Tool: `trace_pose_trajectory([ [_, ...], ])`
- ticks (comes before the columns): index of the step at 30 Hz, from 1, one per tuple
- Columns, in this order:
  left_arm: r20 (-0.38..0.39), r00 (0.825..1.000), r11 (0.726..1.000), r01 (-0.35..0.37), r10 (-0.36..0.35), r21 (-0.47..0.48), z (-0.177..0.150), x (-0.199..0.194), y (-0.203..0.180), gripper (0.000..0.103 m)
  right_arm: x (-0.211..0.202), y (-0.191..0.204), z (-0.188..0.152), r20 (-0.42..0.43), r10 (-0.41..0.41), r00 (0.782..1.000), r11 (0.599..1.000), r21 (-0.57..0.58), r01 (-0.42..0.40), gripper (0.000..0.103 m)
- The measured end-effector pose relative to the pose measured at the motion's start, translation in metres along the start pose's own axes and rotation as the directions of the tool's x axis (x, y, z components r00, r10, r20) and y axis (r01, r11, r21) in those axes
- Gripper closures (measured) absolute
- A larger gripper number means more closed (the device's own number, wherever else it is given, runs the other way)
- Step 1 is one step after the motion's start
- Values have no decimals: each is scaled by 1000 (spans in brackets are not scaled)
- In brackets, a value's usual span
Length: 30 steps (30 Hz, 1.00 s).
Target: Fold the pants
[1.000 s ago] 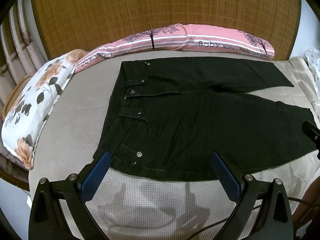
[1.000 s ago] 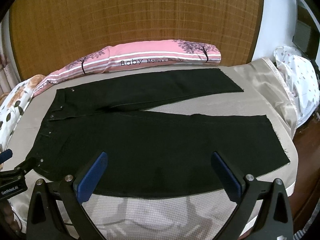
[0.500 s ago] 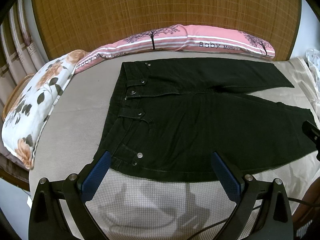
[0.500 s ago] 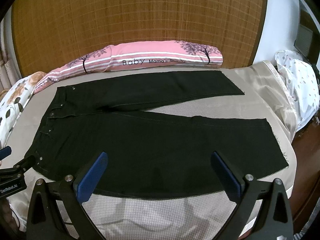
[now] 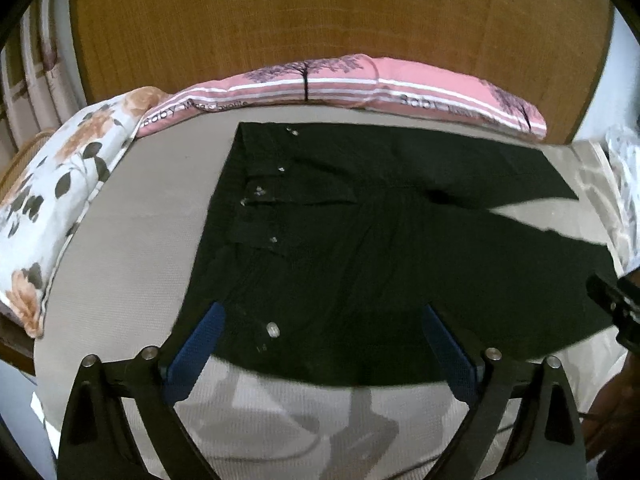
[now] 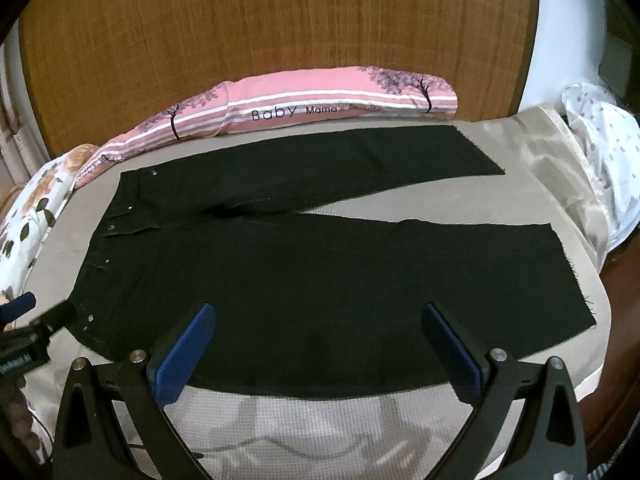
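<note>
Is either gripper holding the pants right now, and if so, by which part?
Nothing is held. The left gripper and right gripper are both open over the near edge of the pants.

1. A woven brown headboard [image 6: 280,40] stands behind a bed with a beige cover [image 6: 320,416].
2. A pink bolster [image 6: 320,108] lies against it.
3. A floral pillow [image 5: 60,184] sits left, beside curtains [image 5: 32,80].
</note>
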<state>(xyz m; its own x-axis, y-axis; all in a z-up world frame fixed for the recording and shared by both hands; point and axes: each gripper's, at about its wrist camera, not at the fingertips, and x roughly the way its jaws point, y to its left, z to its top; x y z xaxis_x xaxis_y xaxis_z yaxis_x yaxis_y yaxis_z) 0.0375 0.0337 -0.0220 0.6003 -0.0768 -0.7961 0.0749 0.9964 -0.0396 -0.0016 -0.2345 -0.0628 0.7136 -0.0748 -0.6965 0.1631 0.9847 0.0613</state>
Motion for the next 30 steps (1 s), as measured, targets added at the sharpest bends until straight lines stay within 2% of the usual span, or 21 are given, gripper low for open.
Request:
trace_pose_trajectory([
  [3, -16, 1000, 999, 7, -7, -38, 19, 15, 17, 23, 12, -4, 6, -13, 29, 999, 999, 31, -29, 1],
  [7, -41, 997, 992, 56, -61, -114, 56, 41, 49, 31, 31, -12, 21, -42, 28, 999, 998, 64, -25, 3],
  [12, -39, 989, 977, 133, -141, -170, 108, 77, 87, 31, 50, -22, 61, -18, 180, 984, 976, 131, -176, 5],
  [15, -40, 974, 952, 207, -221, -225, 137, 105, 111, 31, 65, -18, 86, -3, 251, 968, 955, 164, -247, 5],
  [17, -39, 963, 932, 246, -266, -265, 152, 124, 124, 34, 77, -15, 98, -12, 269, 963, 949, 175, -263, 5],
  [19, -52, 948, 908, 284, -314, -309, 167, 147, 137, 48, 89, -8, 107, -7, 275, 961, 945, 186, -269, 5],
  [22, -74, 916, 859, 339, -394, -384, 183, 179, 152, 57, 110, 3, 114, -43, 293, 955, 942, 186, -280, 5],
  [24, -82, 903, 839, 354, -421, -414, 192, 198, 159, 57, 128, 6, 115, -84, 295, 952, 941, 200, -274, 6],
  [27, -96, 895, 828, 357, -436, -432, 199, 219, 167, 59, 150, 6, 115, -127, 296, 947, 935, 240, -260, 6],
  [30, -115, 877, 802, 365, -467, -472, 203, 241, 177, 60, 173, 4, 115, -164, 299, 940, 927, 283, -245, 6],
])
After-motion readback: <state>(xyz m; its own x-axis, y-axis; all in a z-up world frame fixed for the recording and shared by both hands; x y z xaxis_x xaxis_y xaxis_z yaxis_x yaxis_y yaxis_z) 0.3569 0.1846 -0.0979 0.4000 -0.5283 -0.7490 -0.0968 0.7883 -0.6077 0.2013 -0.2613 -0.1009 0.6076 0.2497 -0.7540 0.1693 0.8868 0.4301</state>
